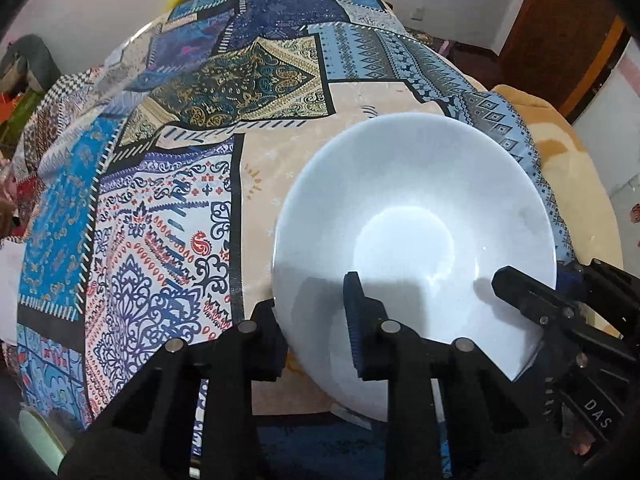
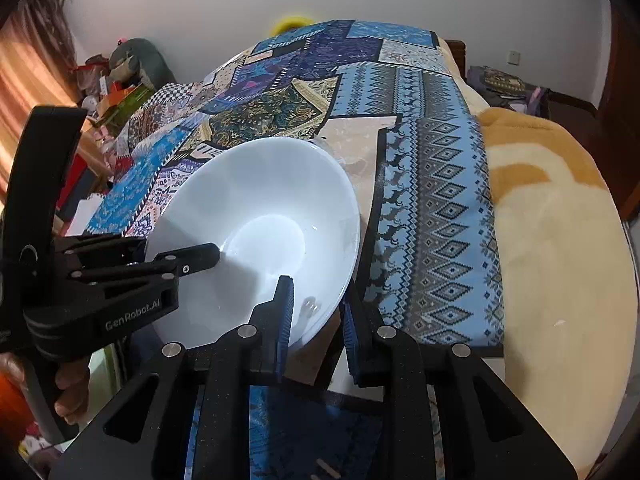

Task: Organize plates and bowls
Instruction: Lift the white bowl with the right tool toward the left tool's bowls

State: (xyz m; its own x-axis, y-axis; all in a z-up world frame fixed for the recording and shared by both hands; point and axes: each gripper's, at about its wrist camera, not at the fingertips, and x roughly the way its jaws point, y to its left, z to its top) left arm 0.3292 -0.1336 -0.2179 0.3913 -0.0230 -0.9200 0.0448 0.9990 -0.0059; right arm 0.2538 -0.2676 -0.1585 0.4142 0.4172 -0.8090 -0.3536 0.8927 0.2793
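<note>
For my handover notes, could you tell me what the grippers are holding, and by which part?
Both straddle the rim of the white ceramic bowl: the left gripper at its near-left edge, the right gripper at its near-right edge.

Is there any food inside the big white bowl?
No, the white bowl is empty, and its smooth inside shows only light and the grippers' shadows.
</note>
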